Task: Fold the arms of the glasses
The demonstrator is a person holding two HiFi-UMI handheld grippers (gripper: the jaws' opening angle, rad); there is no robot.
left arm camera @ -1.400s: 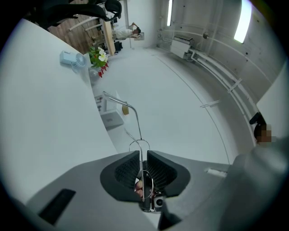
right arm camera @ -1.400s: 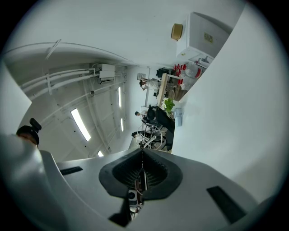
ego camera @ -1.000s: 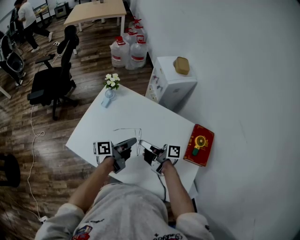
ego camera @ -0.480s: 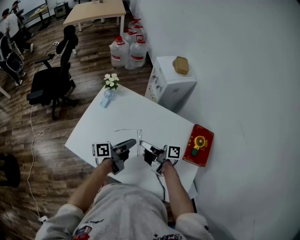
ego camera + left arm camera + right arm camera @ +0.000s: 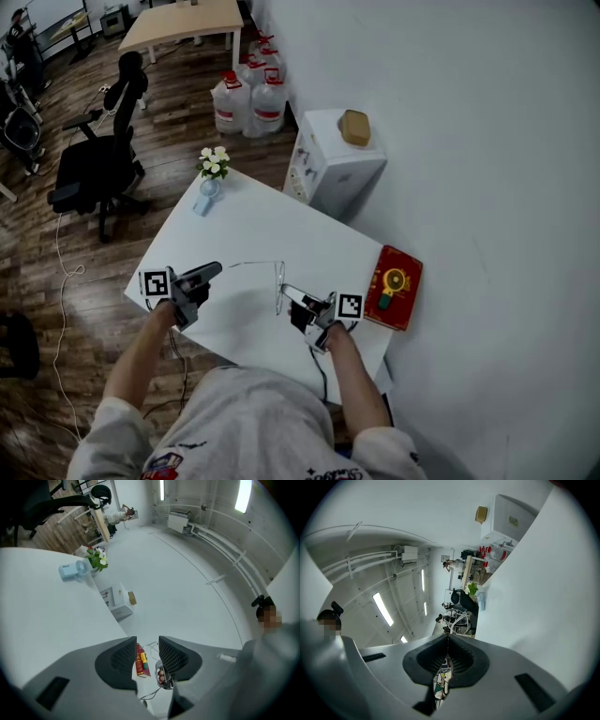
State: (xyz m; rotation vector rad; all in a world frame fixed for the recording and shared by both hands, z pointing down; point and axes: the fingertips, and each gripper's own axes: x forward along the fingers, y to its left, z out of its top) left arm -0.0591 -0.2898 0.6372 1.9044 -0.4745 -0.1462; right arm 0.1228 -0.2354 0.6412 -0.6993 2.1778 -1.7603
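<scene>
The glasses (image 5: pixel 279 281) are sitting near the middle of the white table (image 5: pixel 262 216), with the lens front running near to far and one arm (image 5: pixel 253 264) sticking out to the left, still unfolded. That arm's long axis is running left to right, and its free end is lying just beside the tips of the left gripper (image 5: pixel 216 269), which is pointing to the right along almost the same line. The left gripper is therefore the nearer one for swinging the arm in towards the front. Its jaws have just been opening and are now standing partly apart and released. Its own view is showing nothing between the pads (image 5: pixel 174 656), only the far side of the table through the gap. The right gripper (image 5: pixel 286 290) is reaching in from the near right with its jaws fully clenched. Its tips are meeting the lens front, so it is probably pinning the glasses steady, though the wire is too thin to make out in its own view.
</scene>
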